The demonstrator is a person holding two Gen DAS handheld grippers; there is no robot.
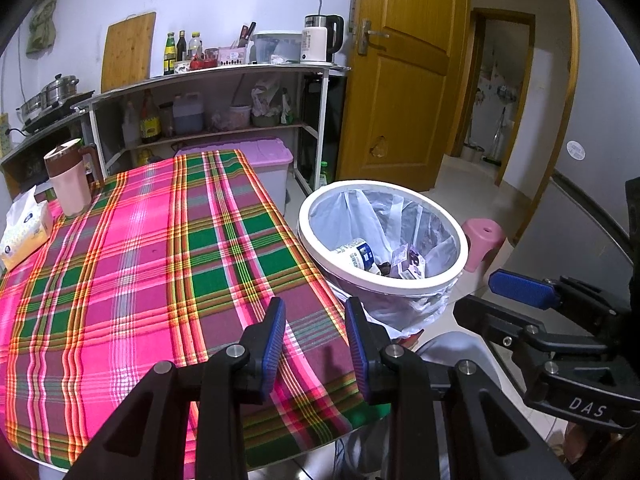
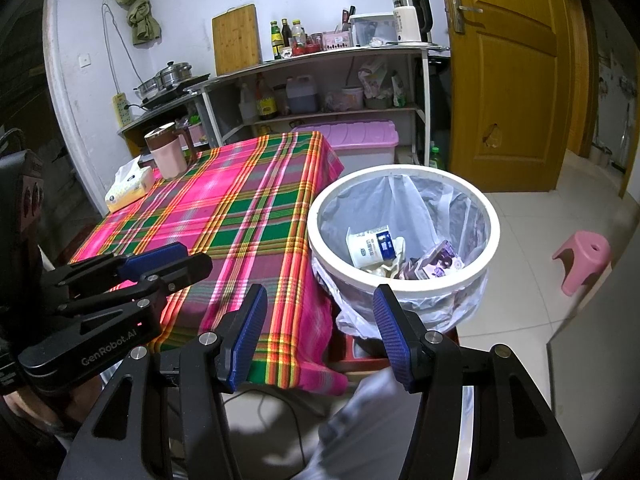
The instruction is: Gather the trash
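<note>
A white-rimmed trash bin [image 1: 400, 288] [image 2: 400, 285] with a clear plastic liner stands on the floor at the right edge of the table. Inside lie a white and blue yogurt cup [image 1: 356, 254] [image 2: 372, 246], a purple wrapper [image 1: 408, 262] [image 2: 438, 260] and crumpled paper [image 2: 384, 266]. My left gripper [image 1: 316, 340] [image 2: 196, 257] hovers over the near right corner of the plaid tablecloth [image 1: 160, 240] [image 2: 240, 208], its jaws a little apart with nothing between them. My right gripper [image 2: 320, 328] [image 1: 478, 296] hangs beside it, in front of the bin, wide open and holding nothing.
A pink jug with a brown lid [image 1: 70, 180] [image 2: 168, 152] and a tissue pack [image 1: 24, 232] [image 2: 128, 186] sit at the table's far left. Behind are a kitchen shelf, a pink-lidded storage box [image 1: 264, 156] and a wooden door [image 1: 400, 72]. A pink stool [image 2: 584, 256] stands on the tiled floor.
</note>
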